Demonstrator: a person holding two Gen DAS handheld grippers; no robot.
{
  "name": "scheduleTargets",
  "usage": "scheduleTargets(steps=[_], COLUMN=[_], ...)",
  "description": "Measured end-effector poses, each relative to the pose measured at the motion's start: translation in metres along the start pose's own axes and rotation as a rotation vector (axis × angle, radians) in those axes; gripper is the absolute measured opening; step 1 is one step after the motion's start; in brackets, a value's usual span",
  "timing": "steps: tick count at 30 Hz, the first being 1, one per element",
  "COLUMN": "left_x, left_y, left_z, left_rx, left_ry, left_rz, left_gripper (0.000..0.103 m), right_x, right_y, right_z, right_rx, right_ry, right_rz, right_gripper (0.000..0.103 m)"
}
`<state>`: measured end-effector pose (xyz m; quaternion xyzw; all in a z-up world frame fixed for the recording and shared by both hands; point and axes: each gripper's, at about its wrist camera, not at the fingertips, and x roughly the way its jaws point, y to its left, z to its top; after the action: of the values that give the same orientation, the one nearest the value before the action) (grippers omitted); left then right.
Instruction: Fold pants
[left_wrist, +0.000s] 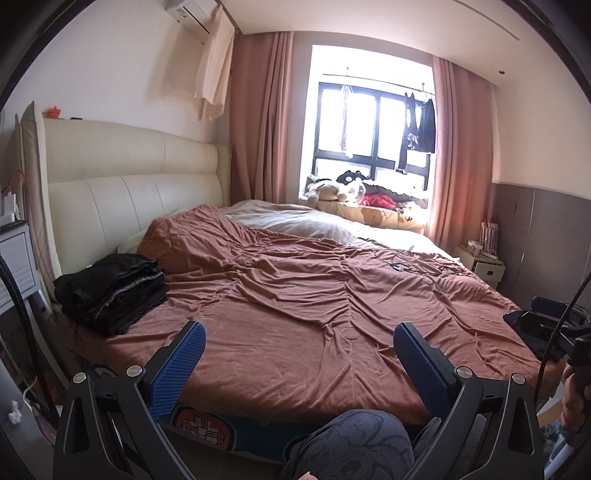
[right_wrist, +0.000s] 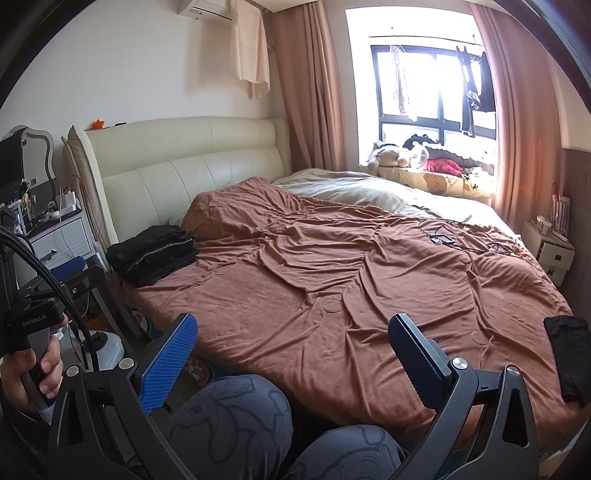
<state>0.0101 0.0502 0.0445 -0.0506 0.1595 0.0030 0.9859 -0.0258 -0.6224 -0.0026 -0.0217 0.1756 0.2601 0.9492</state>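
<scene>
A stack of folded black pants (left_wrist: 110, 291) (right_wrist: 153, 254) lies on the rust-brown bedspread (left_wrist: 295, 295) (right_wrist: 332, 288) near the headboard at the left. Another black garment (right_wrist: 570, 358) (left_wrist: 524, 323) lies at the bed's right front corner. My left gripper (left_wrist: 299, 332) is open above the bed's front edge, nothing between its blue pads. My right gripper (right_wrist: 291, 325) is open too, holding nothing. Each gripper shows at the edge of the other's view: the right gripper (left_wrist: 554, 325) beside the black garment, the left gripper (right_wrist: 74, 273) below the stack.
A cream headboard (left_wrist: 129, 184) backs the bed. Cables and a small device (left_wrist: 399, 266) lie on the far right of the spread. Nightstands (left_wrist: 480, 262) (right_wrist: 55, 236) stand at both sides. Plush toys (left_wrist: 332, 190) sit on the window sill. The person's knees (right_wrist: 229, 424) are below the grippers.
</scene>
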Motion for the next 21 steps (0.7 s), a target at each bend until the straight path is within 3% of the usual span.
scheduleTargets(steps=[11, 21], left_x=[0.03, 0.046], left_y=[0.012, 0.022], left_z=[-0.032, -0.044], left_rx=[-0.021, -0.046], left_ry=[0.065, 0.105], left_rz=[0.052, 0.073], left_gripper=[0.103, 0.103], right_x=[0.032, 0.047], right_y=[-0.019, -0.018], right_z=[-0.021, -0.02], right_rx=[0.049, 0.06], right_ry=[0.048, 0.068], right_rz=[-0.015, 0.002], right_gripper=[0.103, 0.103])
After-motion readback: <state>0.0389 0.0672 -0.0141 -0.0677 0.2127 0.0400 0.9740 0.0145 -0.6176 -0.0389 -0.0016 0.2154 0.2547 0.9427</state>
